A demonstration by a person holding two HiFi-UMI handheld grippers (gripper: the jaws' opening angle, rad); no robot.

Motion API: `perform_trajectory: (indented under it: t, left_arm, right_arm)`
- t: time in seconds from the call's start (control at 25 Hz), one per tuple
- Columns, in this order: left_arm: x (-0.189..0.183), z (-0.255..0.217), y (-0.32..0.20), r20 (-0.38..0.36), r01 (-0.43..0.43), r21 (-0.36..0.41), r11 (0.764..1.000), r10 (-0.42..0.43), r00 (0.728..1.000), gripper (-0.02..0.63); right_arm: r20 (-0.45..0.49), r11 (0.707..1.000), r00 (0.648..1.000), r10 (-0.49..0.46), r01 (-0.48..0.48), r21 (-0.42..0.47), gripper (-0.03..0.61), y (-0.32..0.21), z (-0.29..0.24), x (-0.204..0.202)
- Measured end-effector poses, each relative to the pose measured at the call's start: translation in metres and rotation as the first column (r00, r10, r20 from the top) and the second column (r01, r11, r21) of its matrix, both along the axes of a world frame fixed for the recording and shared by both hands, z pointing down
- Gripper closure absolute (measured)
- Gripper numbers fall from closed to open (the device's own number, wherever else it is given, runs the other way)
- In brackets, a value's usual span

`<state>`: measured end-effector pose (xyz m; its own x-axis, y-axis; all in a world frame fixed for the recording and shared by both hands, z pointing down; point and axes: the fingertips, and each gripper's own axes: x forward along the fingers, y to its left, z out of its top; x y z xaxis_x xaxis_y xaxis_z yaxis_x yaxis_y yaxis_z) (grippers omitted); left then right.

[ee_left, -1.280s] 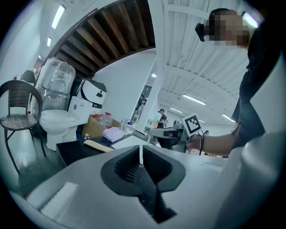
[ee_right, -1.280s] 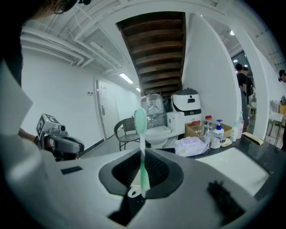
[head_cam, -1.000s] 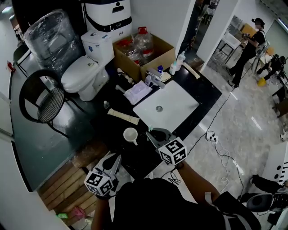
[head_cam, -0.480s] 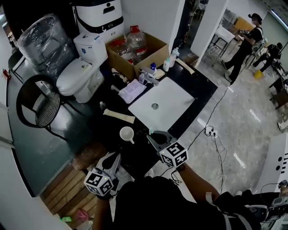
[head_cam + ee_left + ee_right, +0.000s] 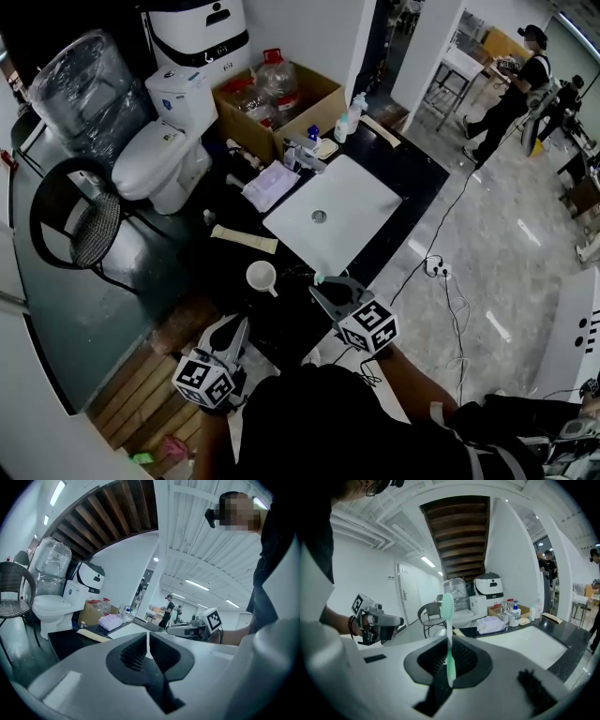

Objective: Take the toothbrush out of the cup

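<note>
Right gripper (image 5: 449,654) pinches a green toothbrush (image 5: 447,620) between its jaws. The brush stands upright with its head above the jaw tips. It is out of the cup (image 5: 261,277) and held in the air over the near end of the black counter (image 5: 417,187). The white cup sits on the counter just left of the right gripper's tips, not touching them. Its mouth faces up and it looks empty.

Left gripper (image 5: 148,644) has its jaws pressed together with only a thin slit between the pads, nothing held. In the head view it sits low at the near left, off the counter edge and apart from the cup.

A white sink (image 5: 361,202) is set in the counter beyond the cup. A toilet (image 5: 155,155), a black chair (image 5: 75,220) and a cardboard box (image 5: 281,98) stand to the left and behind. A person (image 5: 514,94) stands far back on the right.
</note>
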<state>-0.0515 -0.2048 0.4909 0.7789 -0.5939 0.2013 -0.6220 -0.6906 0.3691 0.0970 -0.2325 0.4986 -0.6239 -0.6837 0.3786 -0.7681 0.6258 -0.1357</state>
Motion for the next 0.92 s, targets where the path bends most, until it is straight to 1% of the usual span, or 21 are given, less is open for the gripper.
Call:
perform_trajectory:
  t: [0.24, 0.68, 0.92]
  left_arm:
    - [-0.006, -0.002, 0.001, -0.004, 0.010, -0.002, 1.000, -0.010, 1.000, 0.589]
    - [-0.008, -0.007, 0.002, -0.029, 0.010, 0.006, 1.000, -0.010, 1.000, 0.591]
    - [-0.010, -0.007, 0.005, -0.023, 0.005, 0.006, 1.000, -0.005, 1.000, 0.592]
  right_arm:
    - [0.015, 1.000, 1.000, -0.005, 0.005, -0.009, 0.543, 0.012, 0.001, 0.002]
    - [0.014, 1.000, 1.000, -0.018, 0.018, 0.001, 0.542, 0.025, -0.005, 0.002]
    - [0.017, 1.000, 1.000, -0.011, 0.011, -0.001, 0.543, 0.030, -0.005, 0.002]
